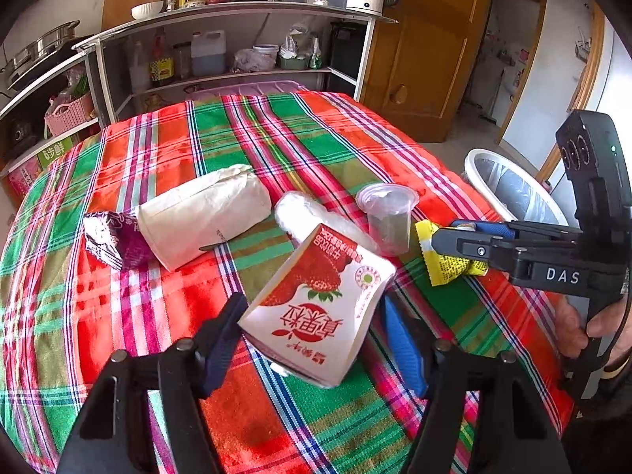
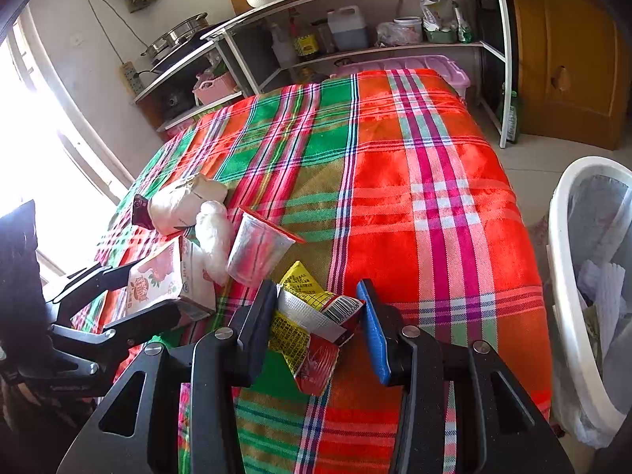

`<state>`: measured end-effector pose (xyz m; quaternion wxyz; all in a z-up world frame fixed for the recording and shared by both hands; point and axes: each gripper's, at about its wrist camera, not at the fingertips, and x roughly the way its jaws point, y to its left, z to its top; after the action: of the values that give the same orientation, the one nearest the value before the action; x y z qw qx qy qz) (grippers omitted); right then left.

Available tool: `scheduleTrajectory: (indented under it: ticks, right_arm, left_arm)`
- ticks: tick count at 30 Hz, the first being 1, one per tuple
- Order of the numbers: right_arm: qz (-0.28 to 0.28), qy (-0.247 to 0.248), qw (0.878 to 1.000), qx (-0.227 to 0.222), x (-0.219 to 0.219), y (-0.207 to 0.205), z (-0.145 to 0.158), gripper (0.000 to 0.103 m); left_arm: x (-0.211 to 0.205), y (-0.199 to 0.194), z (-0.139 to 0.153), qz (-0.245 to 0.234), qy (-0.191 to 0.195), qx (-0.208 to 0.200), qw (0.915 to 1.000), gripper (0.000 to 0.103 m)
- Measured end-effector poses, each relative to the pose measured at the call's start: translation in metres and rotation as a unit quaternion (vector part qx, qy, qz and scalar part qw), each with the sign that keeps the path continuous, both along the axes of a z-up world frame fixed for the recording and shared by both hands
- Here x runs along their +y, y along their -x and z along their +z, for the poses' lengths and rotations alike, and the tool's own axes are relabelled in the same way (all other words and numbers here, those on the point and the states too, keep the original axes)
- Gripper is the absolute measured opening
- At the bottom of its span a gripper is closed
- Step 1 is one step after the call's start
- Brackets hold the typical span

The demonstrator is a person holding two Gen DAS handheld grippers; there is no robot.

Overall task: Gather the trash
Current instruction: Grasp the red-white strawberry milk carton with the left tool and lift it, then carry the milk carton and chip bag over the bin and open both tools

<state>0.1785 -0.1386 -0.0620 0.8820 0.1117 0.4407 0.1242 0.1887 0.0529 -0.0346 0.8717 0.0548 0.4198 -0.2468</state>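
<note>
A strawberry milk carton (image 1: 316, 308) lies on the plaid tablecloth (image 1: 276, 134) between the fingers of my left gripper (image 1: 312, 339), which is open around it; it also shows in the right wrist view (image 2: 166, 280). My right gripper (image 2: 316, 328) is open around a yellow and red snack wrapper (image 2: 312, 324), seen in the left wrist view (image 1: 446, 256) too. A clear plastic cup (image 1: 389, 217), a white plastic bag (image 1: 300, 213), a crumpled white paper bag (image 1: 205, 213) and a purple wrapper (image 1: 114, 241) lie behind.
A white trash bin (image 2: 584, 288) lined with a bag stands on the floor right of the table; it shows in the left wrist view (image 1: 509, 185). Metal shelves (image 1: 237, 39) with bottles and cookware stand behind the table. A wooden door (image 1: 426, 51) is at the back right.
</note>
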Motion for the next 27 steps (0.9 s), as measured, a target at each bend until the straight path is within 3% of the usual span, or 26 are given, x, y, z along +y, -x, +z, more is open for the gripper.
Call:
scheduleTrajectory:
  ticks: [5, 14, 27]
  right_arm:
    - [-0.003, -0.005, 1.0, -0.002, -0.004, 0.004, 0.002, 0.043]
    - [-0.004, -0.011, 1.0, -0.01, -0.012, 0.014, 0.007, 0.043]
    - [-0.018, -0.023, 0.999, -0.036, -0.036, 0.037, 0.026, 0.043]
  left_arm:
    - [0.0, 0.001, -0.002, 0.01, -0.003, 0.003, 0.9999, 0.058]
    - [0.002, 0.011, 0.002, 0.044, 0.002, -0.007, 0.999, 0.057]
    - [-0.021, 0.041, 0.034, 0.028, 0.015, -0.034, 0.9989, 0.057]
